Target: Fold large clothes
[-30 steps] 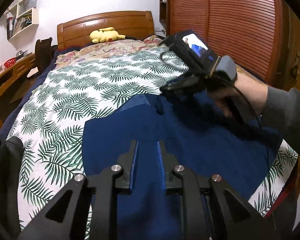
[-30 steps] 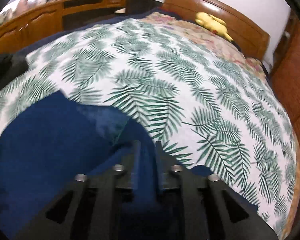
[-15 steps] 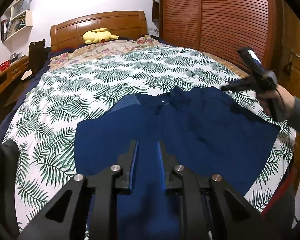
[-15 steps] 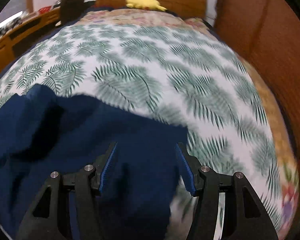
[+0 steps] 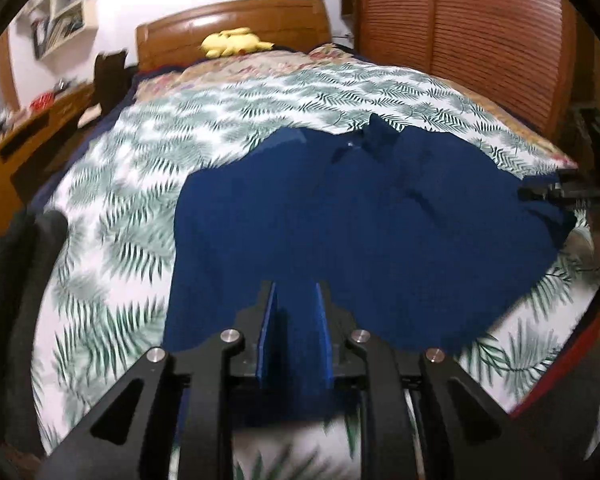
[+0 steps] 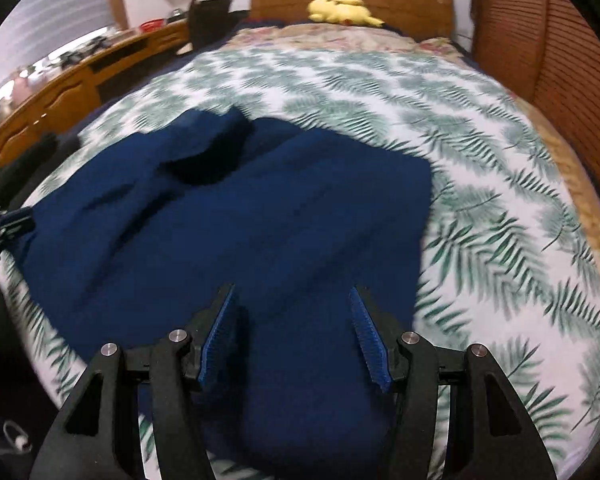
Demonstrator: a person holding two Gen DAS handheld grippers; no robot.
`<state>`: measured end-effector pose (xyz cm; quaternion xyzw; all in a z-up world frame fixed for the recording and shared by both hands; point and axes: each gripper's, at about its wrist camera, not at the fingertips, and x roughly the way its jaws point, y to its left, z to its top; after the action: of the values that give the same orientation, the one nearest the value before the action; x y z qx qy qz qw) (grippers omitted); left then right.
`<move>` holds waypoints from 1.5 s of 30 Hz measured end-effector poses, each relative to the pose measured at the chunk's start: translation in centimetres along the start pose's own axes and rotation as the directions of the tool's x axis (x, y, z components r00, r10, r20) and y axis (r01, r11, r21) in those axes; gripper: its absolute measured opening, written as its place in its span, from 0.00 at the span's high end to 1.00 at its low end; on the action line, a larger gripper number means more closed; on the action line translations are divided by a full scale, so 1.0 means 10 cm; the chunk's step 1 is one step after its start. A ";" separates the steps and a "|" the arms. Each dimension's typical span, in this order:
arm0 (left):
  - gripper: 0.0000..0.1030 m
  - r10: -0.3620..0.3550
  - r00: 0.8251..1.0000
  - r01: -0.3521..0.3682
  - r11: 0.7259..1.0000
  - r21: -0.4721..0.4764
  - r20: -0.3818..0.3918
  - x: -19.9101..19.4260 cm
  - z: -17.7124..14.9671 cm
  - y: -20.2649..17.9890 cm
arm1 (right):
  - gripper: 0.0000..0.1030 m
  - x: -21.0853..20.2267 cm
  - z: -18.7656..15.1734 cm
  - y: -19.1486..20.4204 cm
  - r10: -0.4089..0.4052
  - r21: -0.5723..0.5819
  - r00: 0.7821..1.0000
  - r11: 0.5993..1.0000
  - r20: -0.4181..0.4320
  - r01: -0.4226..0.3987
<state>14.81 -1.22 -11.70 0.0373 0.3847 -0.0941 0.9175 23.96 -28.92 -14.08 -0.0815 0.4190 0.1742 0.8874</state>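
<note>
A large dark blue garment (image 5: 360,220) lies spread on the bed's palm-leaf cover; it also shows in the right wrist view (image 6: 240,232). My left gripper (image 5: 296,292) is shut on the garment's near hem, blue cloth pinched between its pads. My right gripper (image 6: 292,296) is open and empty, jaws wide apart over the garment's near right part. In the left wrist view the right gripper's tip (image 5: 556,192) sits at the garment's right edge. In the right wrist view the left gripper (image 6: 4,224) shows at the left edge on the cloth.
The bed (image 5: 180,140) has a wooden headboard (image 5: 236,20) with a yellow plush toy (image 5: 232,42). A wooden desk (image 6: 80,76) runs along the left. A slatted wooden wardrobe (image 5: 480,20) stands on the right. Dark clothing (image 5: 16,264) lies at the bed's left edge.
My right gripper let go of the garment's collar area, opened, and drew back to the bed's near right edge. My left gripper stayed shut on the hem.
</note>
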 end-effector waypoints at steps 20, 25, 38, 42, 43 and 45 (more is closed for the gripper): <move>0.65 0.007 0.997 -0.014 0.996 -0.089 -0.078 -0.04 -0.45 0.70 | 0.43 0.17 -0.42 0.23 -0.110 -0.020 0.993 0.994 -0.047 0.110; 0.53 0.026 0.996 -0.036 0.993 -0.116 -0.089 0.03 -0.50 0.72 | 0.43 0.17 -0.49 0.21 -0.104 0.009 0.995 0.995 0.004 0.104; 0.48 0.065 0.993 -0.081 0.981 -0.175 -0.094 0.03 -0.56 0.72 | 0.43 0.15 -0.62 0.19 -0.084 0.026 0.989 0.996 0.120 0.081; 0.48 0.057 0.993 -0.074 0.981 -0.180 -0.100 0.01 -0.56 0.73 | 0.43 0.14 -0.64 0.21 -0.092 0.022 0.987 0.996 0.134 0.090; 0.48 0.048 0.994 -0.066 0.979 -0.194 -0.096 -0.01 -0.57 0.75 | 0.43 0.14 -0.64 0.20 -0.092 0.022 0.987 0.996 0.134 0.090; 0.48 0.035 0.995 -0.053 0.977 -0.209 -0.090 -0.04 -0.60 0.76 | 0.43 0.14 -0.64 0.20 -0.090 0.023 0.987 0.996 0.130 0.088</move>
<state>11.88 7.12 -15.66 -0.0476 0.4305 -0.0308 0.9008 19.44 -28.55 -19.20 -0.0810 0.3572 0.1358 0.9206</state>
